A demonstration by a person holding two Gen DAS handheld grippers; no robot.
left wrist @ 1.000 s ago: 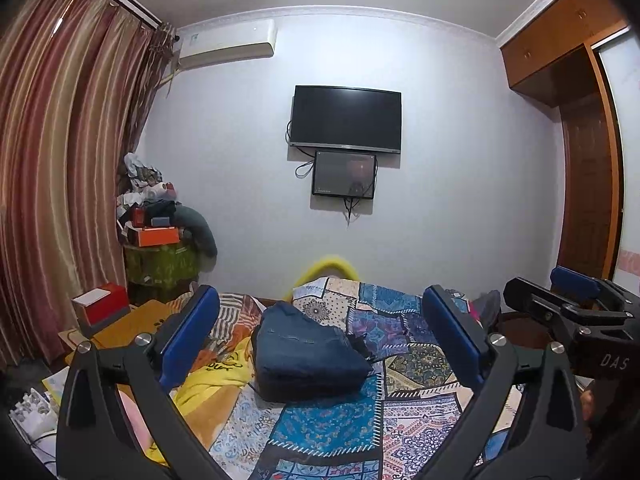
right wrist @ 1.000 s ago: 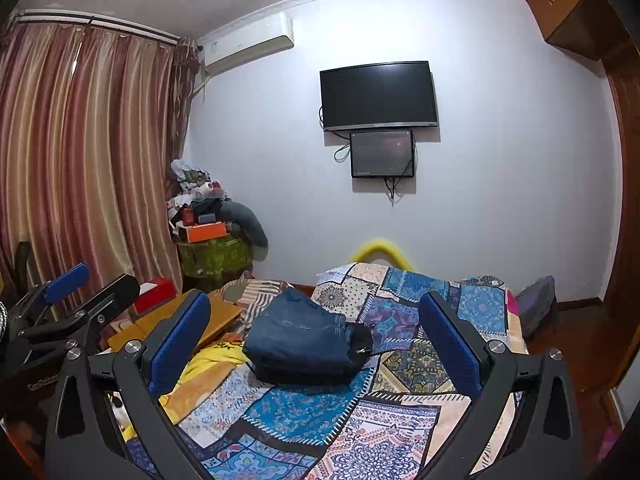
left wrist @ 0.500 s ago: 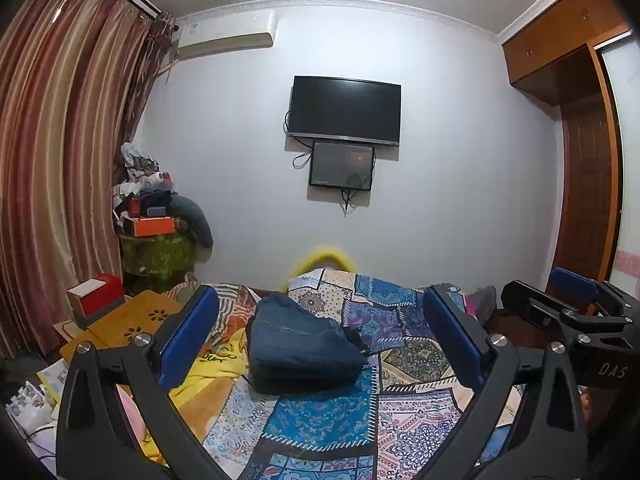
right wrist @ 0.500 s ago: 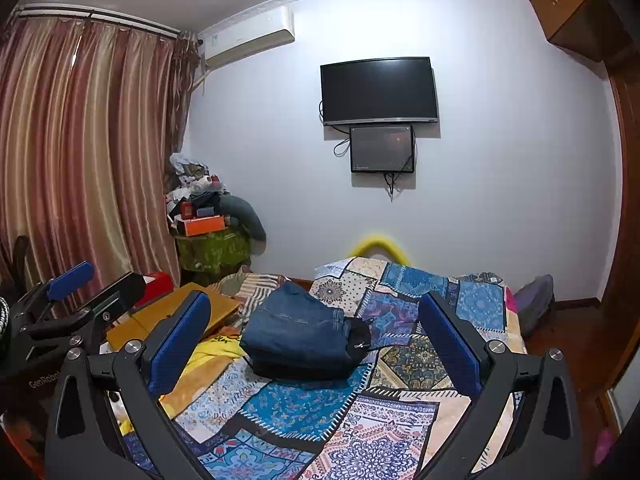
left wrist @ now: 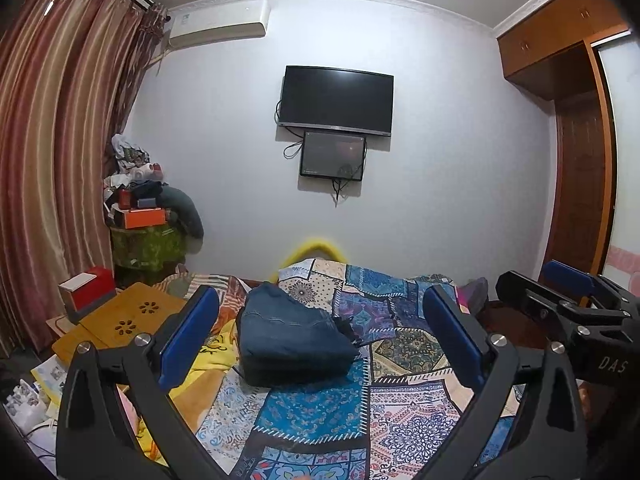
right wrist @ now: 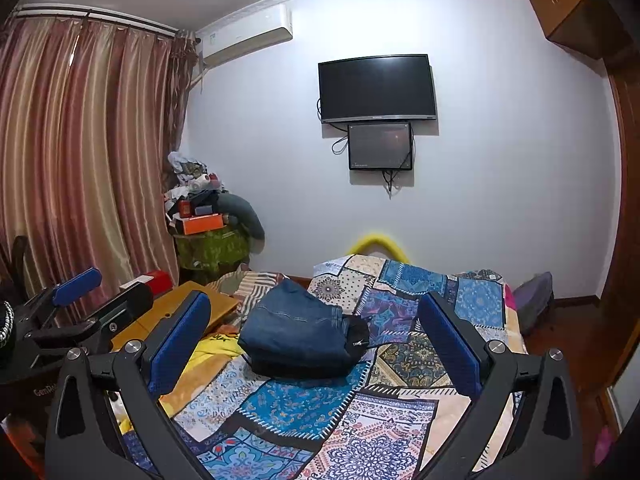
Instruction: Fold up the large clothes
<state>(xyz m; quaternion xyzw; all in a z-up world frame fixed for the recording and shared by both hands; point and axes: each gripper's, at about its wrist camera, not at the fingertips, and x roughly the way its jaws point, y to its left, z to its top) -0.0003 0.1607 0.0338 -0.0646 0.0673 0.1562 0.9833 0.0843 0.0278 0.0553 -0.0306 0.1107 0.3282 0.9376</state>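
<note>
A bedroom with pale walls frames a bed covered by a multicoloured patchwork quilt, where a pile of folded dark blue denim clothes lies near the middle. The left gripper hangs above the near part of the bed, its blue-padded jaws spread wide and empty, the denim pile showing in the gap between them but well beyond the tips. The right gripper is held alongside, its jaws equally wide and gripping nothing. In the right wrist view a small black item rests against the right side of the pile. A crumpled yellow cloth lies on the bed just left of the denim. Beside the bed on the left stands a low wooden desk with flower-shaped cutouts, carrying a red and white box. Striped reddish curtains cover the left wall, with a cluttered green-draped stand in the corner. A black flat-screen television hangs on the far wall above a smaller dark screen.
</note>
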